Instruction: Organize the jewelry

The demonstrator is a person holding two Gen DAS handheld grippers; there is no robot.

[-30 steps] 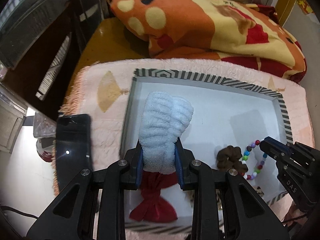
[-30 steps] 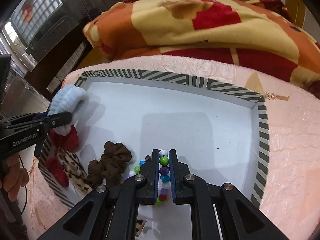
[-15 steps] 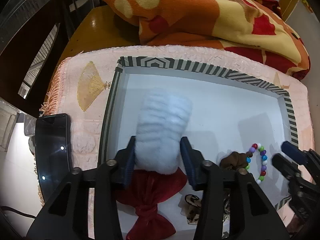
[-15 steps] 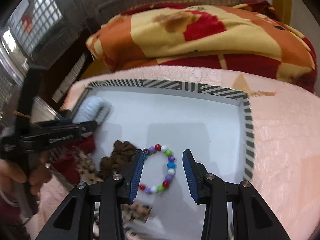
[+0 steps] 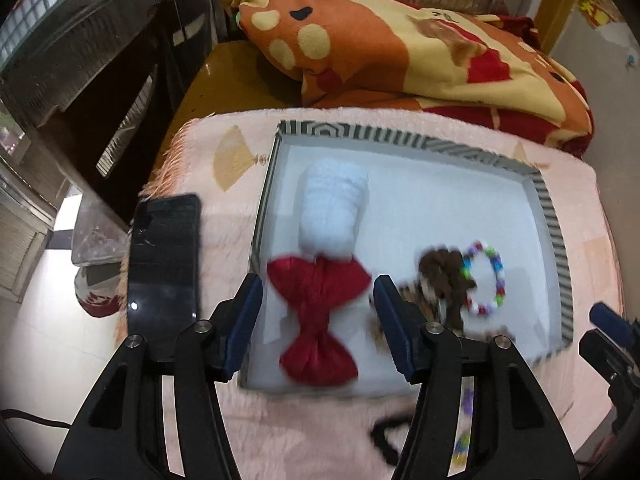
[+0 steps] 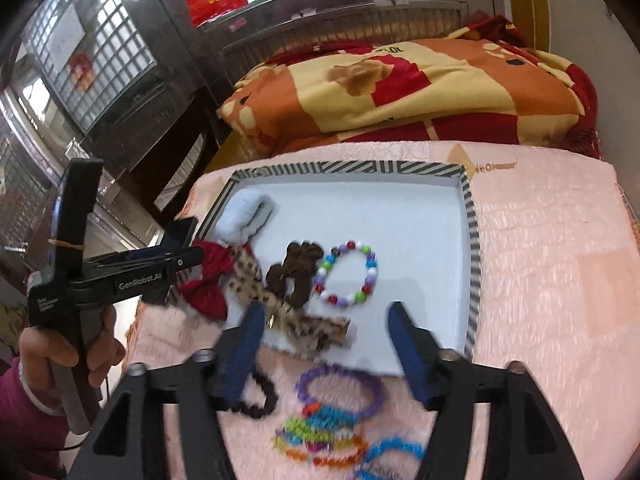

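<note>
- Fingers first: both grippers stand apart and empty. The left gripper (image 5: 318,322) is opening its jaws, the red bow (image 5: 318,314) lying loose in the gap with neither pad on it; the right gripper (image 6: 324,344) is opening too, nothing between its jaws, over the tray's near edge.
- Blanket (image 6: 400,92) and pink mat (image 6: 560,280) are only backdrop; work stays on the mat, and a phone (image 5: 164,264) lies just left of the tray, so swing the left gripper clear of it.
- Tray (image 6: 472,248) already holds the blue scrunchie (image 5: 334,208), bow, leopard bow (image 6: 272,300), brown scrunchie (image 6: 294,272) and bead bracelet (image 6: 348,274); its right half is bare, a good spot for what comes next.
- Loose pile (image 6: 336,420) of coloured bands lies on the mat just outside the near rim, under the right gripper; I judge this the next pick.
- Purple band (image 6: 340,390) lies on top: come straight down, pinch one side of the ring only, lift slowly so neighbours do not drag along.
- Black band (image 6: 260,396) sits apart to the left, easy for a separate pick.
</note>
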